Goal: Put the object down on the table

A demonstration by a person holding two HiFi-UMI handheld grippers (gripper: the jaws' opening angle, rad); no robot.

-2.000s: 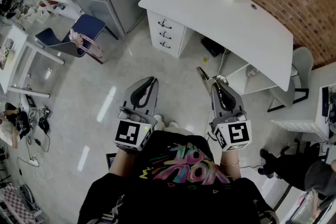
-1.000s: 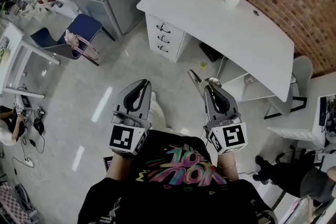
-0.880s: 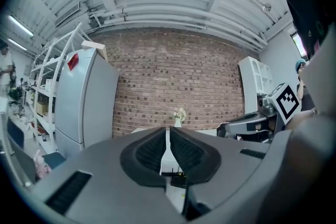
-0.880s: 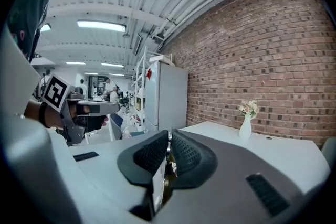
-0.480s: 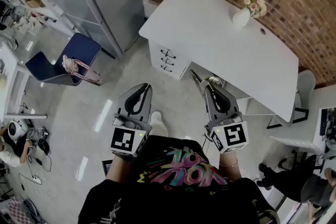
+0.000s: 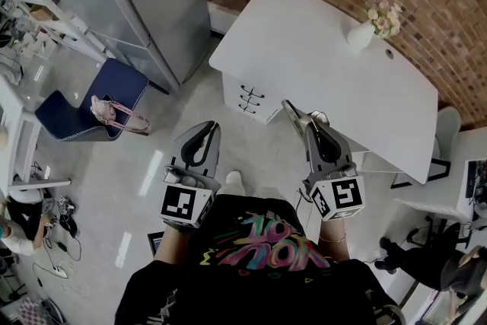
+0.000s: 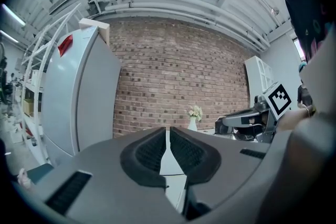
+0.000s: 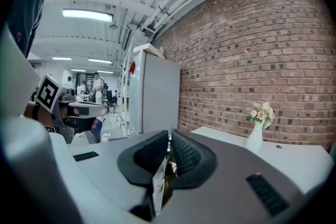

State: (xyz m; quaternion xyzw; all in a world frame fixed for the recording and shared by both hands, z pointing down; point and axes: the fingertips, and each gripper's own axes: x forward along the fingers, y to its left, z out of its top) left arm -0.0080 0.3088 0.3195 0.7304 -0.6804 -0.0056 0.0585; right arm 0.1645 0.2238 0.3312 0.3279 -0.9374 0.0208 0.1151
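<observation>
In right gripper (image 8: 169,135), thin flat silvery object (image 8: 156,186)

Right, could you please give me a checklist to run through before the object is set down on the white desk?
1. Right gripper shut on the thin object: ok.
2. Left gripper empty, jaws together: ok.
3. Bare space on the white desk: ok.
4. Vase of flowers away from the near edge: ok.
5. Object over the desktop: not ok, only at its near edge.
</observation>
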